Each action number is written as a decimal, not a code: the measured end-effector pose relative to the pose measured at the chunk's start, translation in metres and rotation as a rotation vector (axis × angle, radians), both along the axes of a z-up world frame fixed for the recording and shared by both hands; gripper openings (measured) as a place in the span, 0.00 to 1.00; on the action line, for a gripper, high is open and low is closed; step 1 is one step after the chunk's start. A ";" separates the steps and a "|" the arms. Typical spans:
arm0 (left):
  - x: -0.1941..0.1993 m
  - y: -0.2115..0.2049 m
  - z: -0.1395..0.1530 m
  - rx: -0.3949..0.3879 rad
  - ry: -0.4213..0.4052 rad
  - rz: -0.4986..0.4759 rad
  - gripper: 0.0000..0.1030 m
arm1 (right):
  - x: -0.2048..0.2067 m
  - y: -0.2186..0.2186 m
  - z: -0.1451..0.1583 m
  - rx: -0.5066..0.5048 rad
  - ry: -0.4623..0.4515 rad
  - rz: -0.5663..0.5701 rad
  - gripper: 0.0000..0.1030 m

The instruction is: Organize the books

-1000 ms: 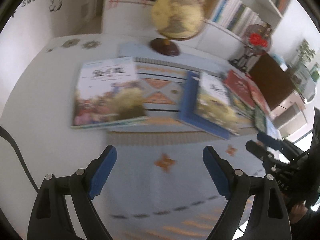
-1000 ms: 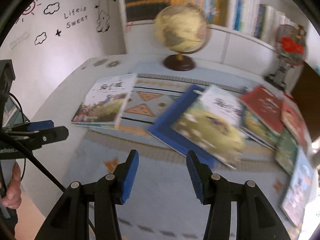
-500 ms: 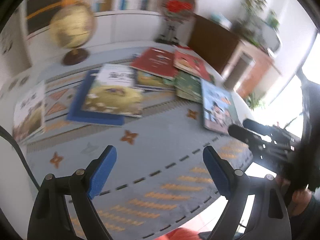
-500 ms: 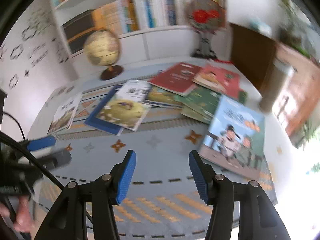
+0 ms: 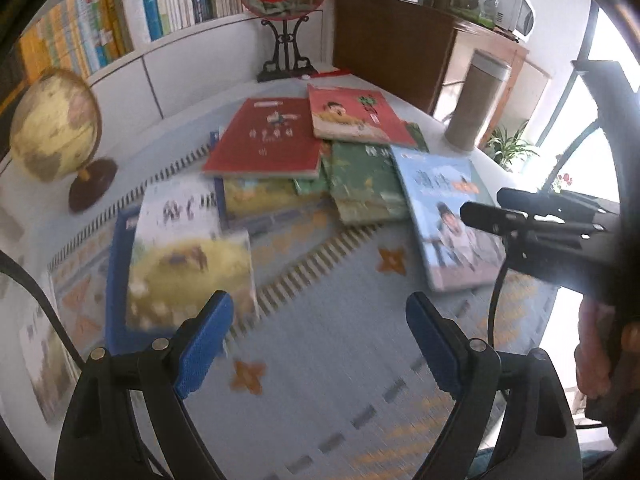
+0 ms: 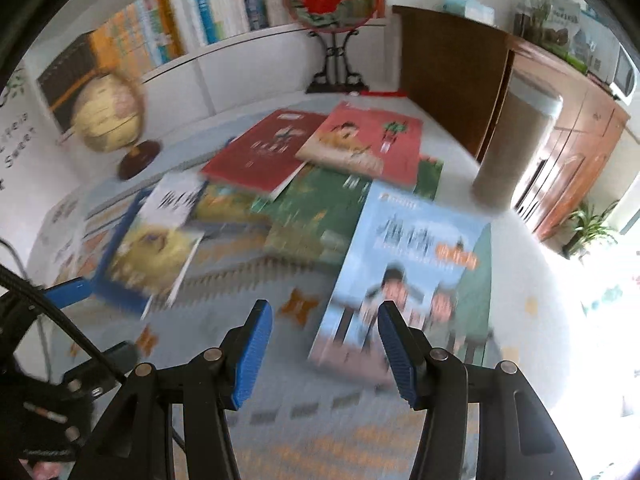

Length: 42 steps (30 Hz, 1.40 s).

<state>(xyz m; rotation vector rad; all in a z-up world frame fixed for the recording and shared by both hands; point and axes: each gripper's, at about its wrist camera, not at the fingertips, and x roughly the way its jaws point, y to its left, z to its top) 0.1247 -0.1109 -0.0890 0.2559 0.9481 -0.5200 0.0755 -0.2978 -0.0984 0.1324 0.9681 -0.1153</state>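
Tablecloth point(image 5: 320, 380) bare between gaping left gripper point(image 5: 316, 336) fingers.

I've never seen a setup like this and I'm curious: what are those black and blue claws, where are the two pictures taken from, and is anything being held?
No robot here: a person holds a two-finger gripper in each hand, each with a camera looking along its fingers. One view shows the left gripper, the other the right gripper. Both are open and hold nothing. On the patterned mat lie scattered books, among them a light blue book, a red book and a green book. A globe stands behind.
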 end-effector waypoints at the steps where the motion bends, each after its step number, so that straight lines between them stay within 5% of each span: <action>1: 0.012 -0.002 0.003 -0.004 -0.012 -0.005 0.85 | 0.009 -0.004 0.000 -0.003 -0.003 -0.015 0.52; 11: 0.164 -0.061 -0.011 -0.151 0.040 -0.012 0.84 | 0.112 -0.088 -0.021 0.170 -0.074 -0.309 0.52; 21: 0.251 -0.121 -0.067 -0.169 0.168 -0.003 0.77 | 0.175 -0.128 -0.074 0.245 -0.034 -0.336 0.52; 29: 0.268 -0.143 -0.088 -0.244 0.277 -0.036 0.77 | 0.196 -0.141 -0.092 0.285 -0.008 -0.318 0.52; 37: 0.260 -0.135 -0.080 -0.286 0.250 -0.064 0.78 | 0.201 -0.137 -0.091 0.224 0.019 -0.195 0.53; 42: 0.248 -0.119 -0.078 -0.235 0.223 -0.085 0.78 | 0.201 -0.122 -0.090 0.207 0.034 -0.120 0.55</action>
